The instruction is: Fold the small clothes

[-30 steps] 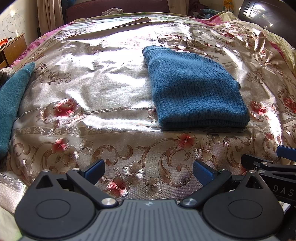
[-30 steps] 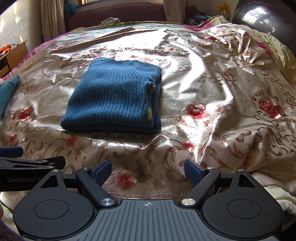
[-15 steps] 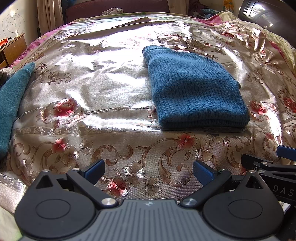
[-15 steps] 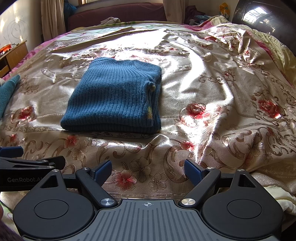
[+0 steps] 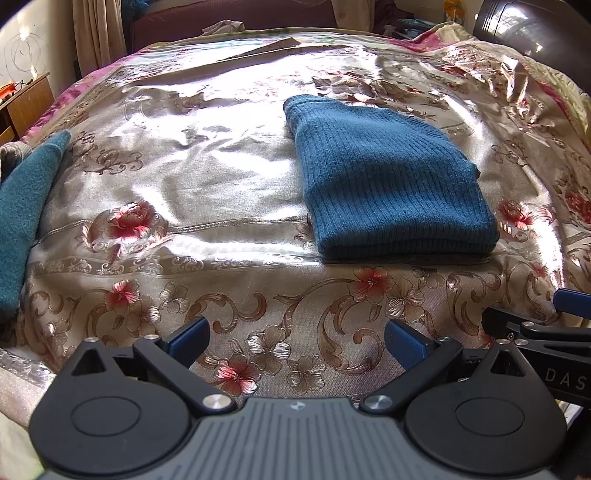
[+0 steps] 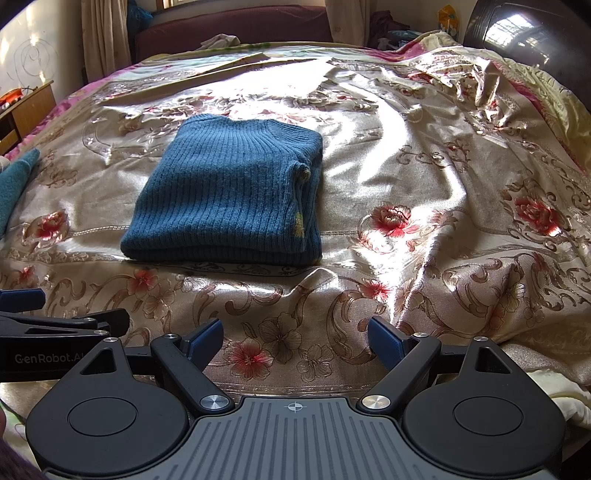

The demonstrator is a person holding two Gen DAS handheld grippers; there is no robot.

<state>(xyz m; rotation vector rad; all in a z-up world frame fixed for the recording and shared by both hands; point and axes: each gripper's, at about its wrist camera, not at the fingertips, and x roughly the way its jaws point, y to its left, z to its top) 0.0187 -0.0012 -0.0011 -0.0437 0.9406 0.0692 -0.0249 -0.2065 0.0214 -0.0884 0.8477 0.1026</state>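
Change: nothing moves; we keep both grippers hovering at the bed's near edge.
Left gripper [image 5: 295, 341]: fingers wide, empty.
Right gripper [image 6: 295, 338]: fingers wide, empty.
Blue sweater [image 6: 229, 192]: folded, mid-bed [image 6: 424, 177].

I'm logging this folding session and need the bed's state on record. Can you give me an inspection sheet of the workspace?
Surface: shiny beige floral satin bedspread, wrinkled on the far right side.
Job's things: blue ribbed knit sweater, folded into a neat rectangle, lying flat.
Clutter: teal fuzzy cloth at the left edge; pale crumpled garment at the far end.
Grippers: left gripper and right gripper both open, empty, short of the sweater.
Cables: nothing seen.
Surroundings: maroon sofa, beige curtain, wooden side table.
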